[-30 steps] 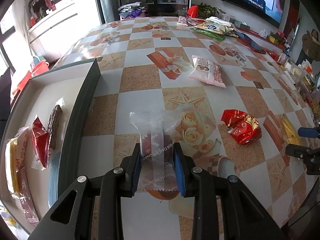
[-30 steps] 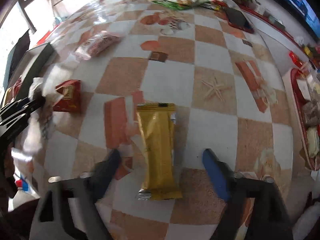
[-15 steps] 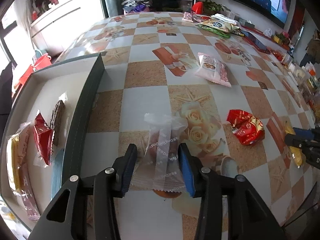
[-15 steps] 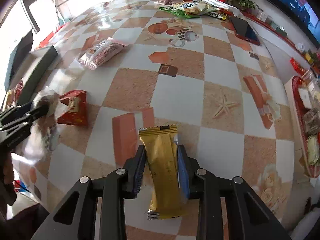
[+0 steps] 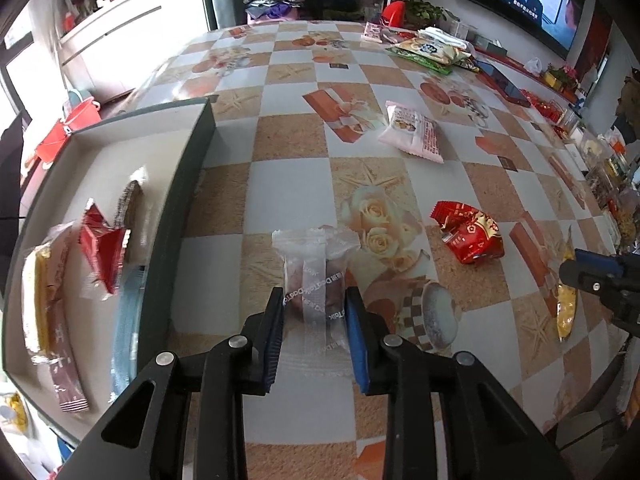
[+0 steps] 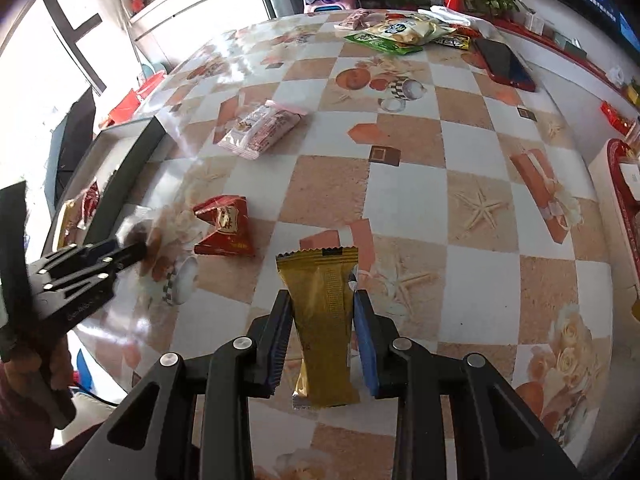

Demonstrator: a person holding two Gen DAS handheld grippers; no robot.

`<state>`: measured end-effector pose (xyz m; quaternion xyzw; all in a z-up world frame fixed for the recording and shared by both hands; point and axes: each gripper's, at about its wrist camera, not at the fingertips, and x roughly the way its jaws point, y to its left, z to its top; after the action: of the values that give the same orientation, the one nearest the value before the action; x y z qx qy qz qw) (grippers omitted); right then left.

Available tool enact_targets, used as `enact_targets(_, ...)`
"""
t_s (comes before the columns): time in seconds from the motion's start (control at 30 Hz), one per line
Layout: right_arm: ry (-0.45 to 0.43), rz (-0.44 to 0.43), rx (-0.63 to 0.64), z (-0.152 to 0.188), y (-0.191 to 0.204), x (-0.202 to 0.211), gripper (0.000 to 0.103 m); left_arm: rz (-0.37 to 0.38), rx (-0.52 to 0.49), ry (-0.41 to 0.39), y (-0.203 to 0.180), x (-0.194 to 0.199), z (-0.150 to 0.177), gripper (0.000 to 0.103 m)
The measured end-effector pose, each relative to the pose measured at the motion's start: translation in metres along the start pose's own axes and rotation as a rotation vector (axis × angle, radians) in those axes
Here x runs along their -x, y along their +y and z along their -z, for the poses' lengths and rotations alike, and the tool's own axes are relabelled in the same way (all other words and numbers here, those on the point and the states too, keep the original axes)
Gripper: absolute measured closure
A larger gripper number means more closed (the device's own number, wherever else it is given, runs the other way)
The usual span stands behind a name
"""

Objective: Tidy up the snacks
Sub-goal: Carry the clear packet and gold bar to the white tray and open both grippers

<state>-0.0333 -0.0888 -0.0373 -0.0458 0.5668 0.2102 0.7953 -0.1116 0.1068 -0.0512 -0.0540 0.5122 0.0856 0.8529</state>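
On my far left sits the box [image 5: 188,184], its dark wall just beside the tabletop squares, and inside it lie a yellow-filled clear packet [image 5: 38,292], a red packet [image 5: 102,252] and a dark biscuit in clear wrap [image 5: 128,204], side by side on the pale floor. Just right of that wall, my left gripper [image 5: 314,322] is clamped on a clear-wrapped snack [image 5: 314,268], the blue pads pressing both sides of the wrapper while its crimped top sticks out ahead of the fingers. Farther right on the checked tablecloth [image 5: 288,144] lies a red foil packet [image 5: 470,232], and beyond it, toward the middle of the table, a pink-and-white packet [image 5: 414,132] lies flat, well apart from the others. At the right, my right gripper [image 6: 322,320] is closed around a gold snack bar [image 6: 324,300], gripping it near its middle, with the serrated top end pointing away from me and the lower end hanging between the arms. At the table's far right a red-cased phone [image 6: 504,64] lies near a green and yellow bag pile [image 6: 400,32].
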Motion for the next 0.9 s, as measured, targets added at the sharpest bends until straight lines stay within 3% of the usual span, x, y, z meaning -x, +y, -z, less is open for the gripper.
enact_targets(0.1,0.034,0.025,-0.020,0.002,-0.003,-0.008,0.070,-0.008,0.005,-0.002,0.003,0.002,0.001,0.071)
enact_targets(0.17,0.061,0.054,-0.041,0.003,-0.008,-0.016,0.055,-0.008,0.008,0.000,0.004,0.003,0.003,0.071)
enact_targets(0.2,0.069,0.072,-0.044,0.004,-0.009,-0.019,0.034,-0.008,0.007,0.001,0.004,0.004,0.003,0.071)
enact_targets(0.3,0.075,0.109,-0.021,0.010,-0.007,-0.026,0.030,-0.009,0.003,-0.002,0.005,0.006,0.005,0.071)
enact_targets(0.37,0.068,0.165,0.037,0.014,0.003,-0.029,0.034,-0.007,0.004,-0.006,0.005,0.008,0.006,0.071)
enact_targets(0.4,0.059,0.160,0.054,0.016,0.006,-0.027,0.049,-0.005,0.005,-0.009,0.006,0.010,0.006,0.071)
enact_targets(0.43,0.055,0.154,0.064,0.016,0.009,-0.025,0.077,-0.004,0.007,-0.013,0.007,0.013,0.005,0.071)
enact_targets(0.53,0.074,0.103,0.036,0.014,0.011,-0.023,0.079,-0.001,0.006,-0.031,0.009,0.022,0.004,0.071)
enact_targets(0.7,0.027,-0.035,-0.004,0.006,0.021,-0.005,0.079,-0.016,0.021,-0.079,0.028,0.046,-0.002,0.073)
enact_targets(0.9,-0.019,-0.138,0.055,-0.025,0.073,0.011,0.079,-0.061,0.084,-0.128,0.075,0.067,-0.015,0.073)
